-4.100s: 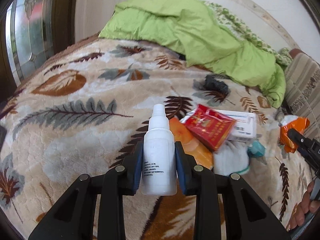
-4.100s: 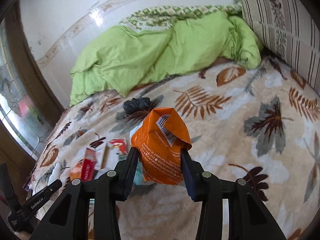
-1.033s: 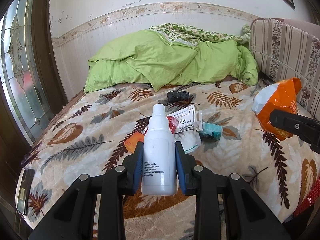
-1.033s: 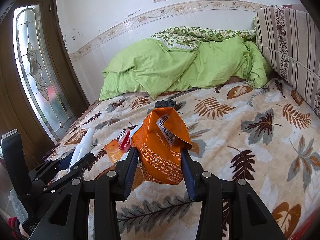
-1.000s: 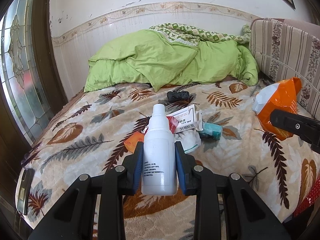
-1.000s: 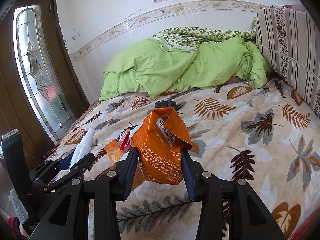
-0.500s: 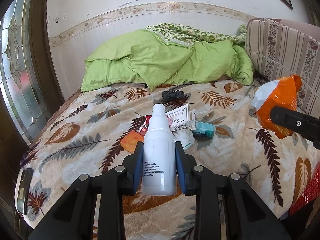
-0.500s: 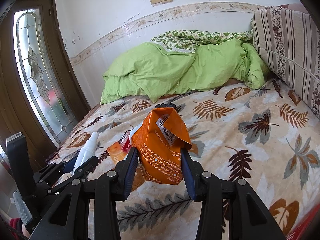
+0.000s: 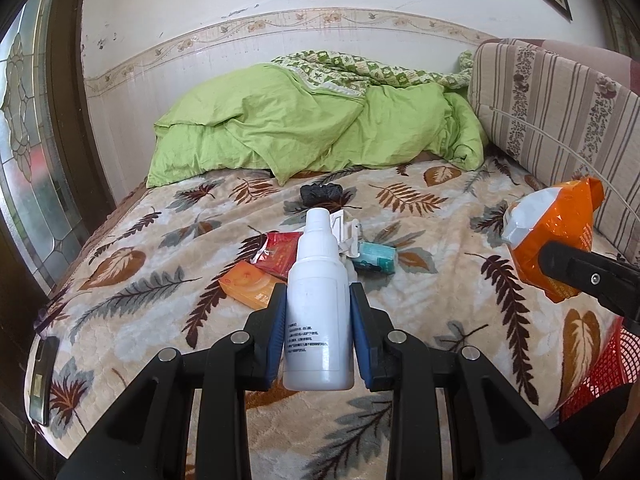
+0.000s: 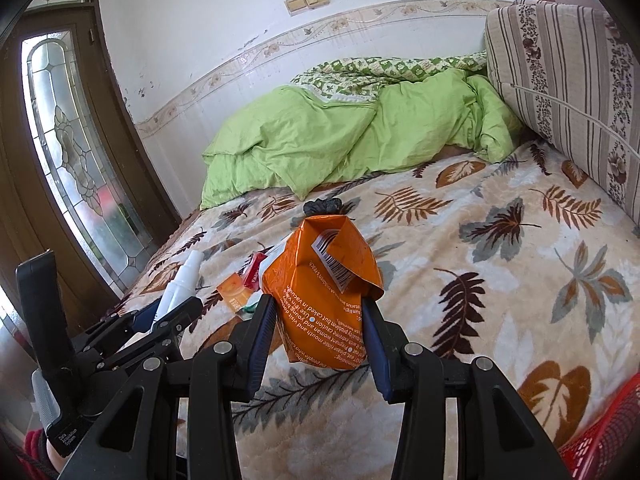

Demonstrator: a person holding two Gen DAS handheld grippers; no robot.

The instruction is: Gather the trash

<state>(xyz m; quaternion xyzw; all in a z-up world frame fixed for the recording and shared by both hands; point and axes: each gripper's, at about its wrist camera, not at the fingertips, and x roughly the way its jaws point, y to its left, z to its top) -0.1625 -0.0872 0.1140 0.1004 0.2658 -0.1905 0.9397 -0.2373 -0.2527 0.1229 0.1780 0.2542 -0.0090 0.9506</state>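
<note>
Trash is carried in both tongs: a white bottle is clamped upright in the left gripper, an orange bag pinched in the right gripper. Both are probably bound for the red basket at four o'clock, mostly cut off. More litter is left on the bed at twelve o'clock.
</note>
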